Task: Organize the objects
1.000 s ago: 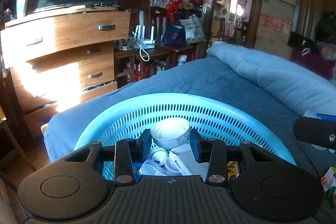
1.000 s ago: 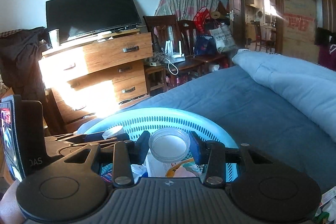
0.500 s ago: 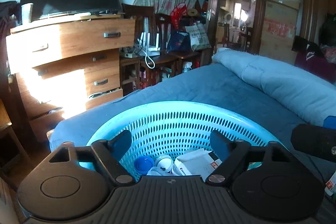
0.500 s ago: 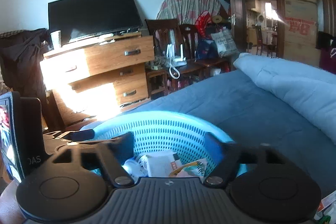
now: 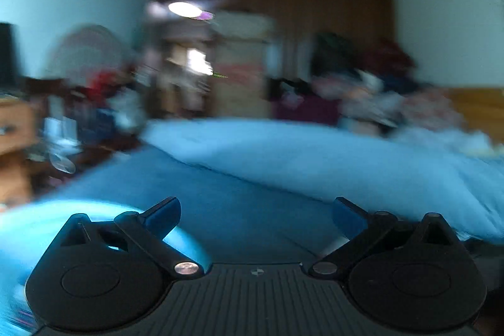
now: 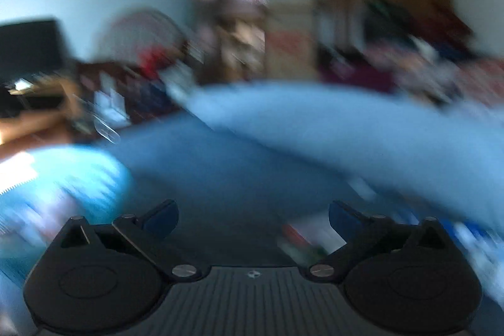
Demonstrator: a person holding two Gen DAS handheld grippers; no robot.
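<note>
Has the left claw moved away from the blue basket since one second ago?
Yes. The left claw, empty and opening, has swung to the right: the blue basket, centred under it before, now sits at the lower left, over the blue bed.

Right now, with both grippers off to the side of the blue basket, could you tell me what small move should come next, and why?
Probably carry the right gripper on toward the blurred clutter ahead on the bed: its jaws are opening with nothing between them, and the basket lies at the left.
</note>
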